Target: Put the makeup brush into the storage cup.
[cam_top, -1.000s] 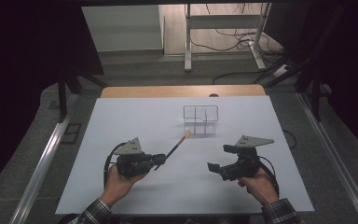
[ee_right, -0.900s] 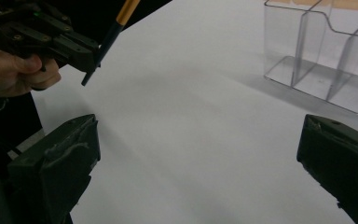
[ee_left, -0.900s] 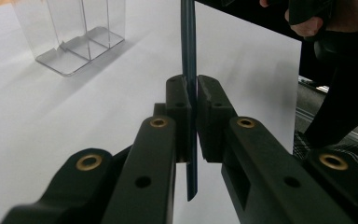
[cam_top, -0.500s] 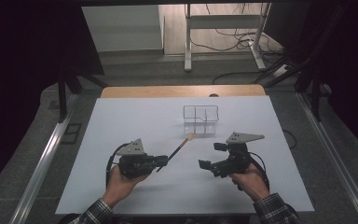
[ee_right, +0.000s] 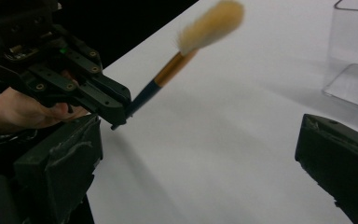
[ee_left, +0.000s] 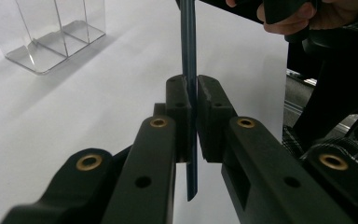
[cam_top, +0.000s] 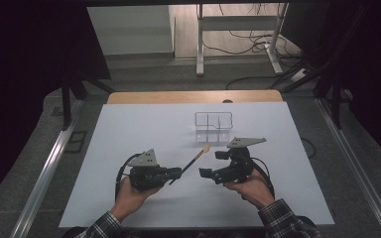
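Left gripper [cam_top: 174,173] clamps the brush [cam_top: 193,160]; right gripper [cam_top: 213,163], jaws wide, probably prepares a handover near the far organizer [cam_top: 213,128].

Plaid sleeves [cam_top: 283,223]; black hand-held grippers [cam_top: 176,173] w/ brass rivets, grey triangular plates (cables trailing).

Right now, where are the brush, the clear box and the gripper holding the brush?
brush [ee_right: 210,24]: right gripper view, on its pale bristle tuft.
clear box [cam_top: 213,127]: high view, on its front wall.
left gripper [ee_left: 192,112]: left gripper view, between its two fingertips.
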Action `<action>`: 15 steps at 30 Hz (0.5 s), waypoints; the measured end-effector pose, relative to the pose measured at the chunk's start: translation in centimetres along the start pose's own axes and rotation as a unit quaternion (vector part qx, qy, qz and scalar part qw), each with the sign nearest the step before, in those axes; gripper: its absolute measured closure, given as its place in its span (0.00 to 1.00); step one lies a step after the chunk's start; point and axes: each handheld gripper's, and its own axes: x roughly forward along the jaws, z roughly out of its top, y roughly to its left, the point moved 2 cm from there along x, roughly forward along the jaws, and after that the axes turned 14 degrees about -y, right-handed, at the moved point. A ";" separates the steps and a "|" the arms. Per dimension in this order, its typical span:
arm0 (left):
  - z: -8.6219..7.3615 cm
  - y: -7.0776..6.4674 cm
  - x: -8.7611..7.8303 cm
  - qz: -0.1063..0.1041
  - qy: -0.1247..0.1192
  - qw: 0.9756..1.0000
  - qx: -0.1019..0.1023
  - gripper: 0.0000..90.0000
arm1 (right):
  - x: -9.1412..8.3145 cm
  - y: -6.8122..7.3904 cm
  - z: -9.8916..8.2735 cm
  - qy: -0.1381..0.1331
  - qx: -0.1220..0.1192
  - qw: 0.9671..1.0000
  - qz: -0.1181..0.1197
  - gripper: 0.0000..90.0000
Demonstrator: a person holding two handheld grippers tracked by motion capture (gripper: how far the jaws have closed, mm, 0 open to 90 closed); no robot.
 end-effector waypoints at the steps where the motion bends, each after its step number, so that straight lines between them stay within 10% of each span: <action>1: 0.0 0.0 0.1 0.000 0.000 1.000 -0.001 0.95 | 0.0 0.0 0.0 0.000 0.000 1.000 0.000 0.01; 15: 0.0 -0.4 0.4 -0.013 0.005 1.000 0.005 0.95 | 1.4 0.7 0.2 0.013 0.008 0.999 0.031 0.34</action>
